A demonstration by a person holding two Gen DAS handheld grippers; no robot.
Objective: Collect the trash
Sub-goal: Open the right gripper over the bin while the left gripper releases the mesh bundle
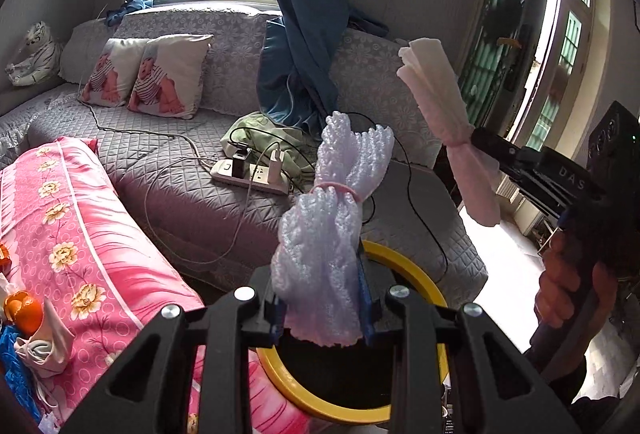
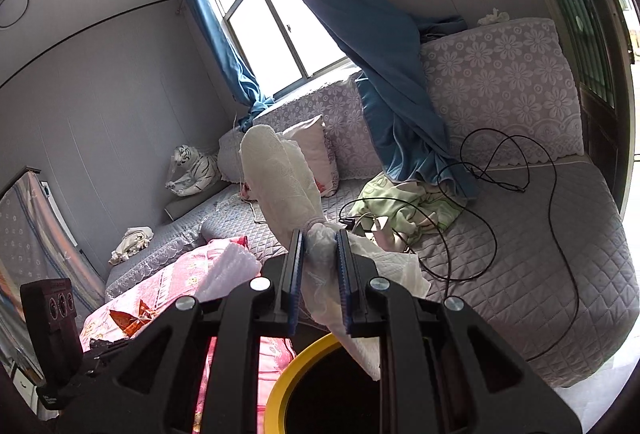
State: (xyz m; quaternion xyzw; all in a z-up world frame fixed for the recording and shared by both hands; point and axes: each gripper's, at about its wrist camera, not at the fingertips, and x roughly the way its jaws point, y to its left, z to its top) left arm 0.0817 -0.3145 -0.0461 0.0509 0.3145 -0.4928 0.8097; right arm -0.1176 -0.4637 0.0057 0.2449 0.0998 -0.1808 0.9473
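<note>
**Both grippers hold trash over the bin**

The left gripper (image 1: 326,318) is clamped on a foam net bundle (image 1: 332,218) that stands up between its jaws, directly above the yellow-rimmed bin (image 1: 416,268). The right gripper (image 2: 320,274) pinches a white foam wrap (image 2: 280,170) at its waist, over the same bin, beside the grey sofa (image 2: 540,274).

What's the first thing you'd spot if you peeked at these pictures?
Two puffy bundles held up in the air: the left gripper jaws pinch a lilac foam net bundle, and the right gripper jaws squeeze a white foam wrap. Just below them waits a yellow-rimmed bin, between a bright pink flowered quilt and the grey sofa.
</note>
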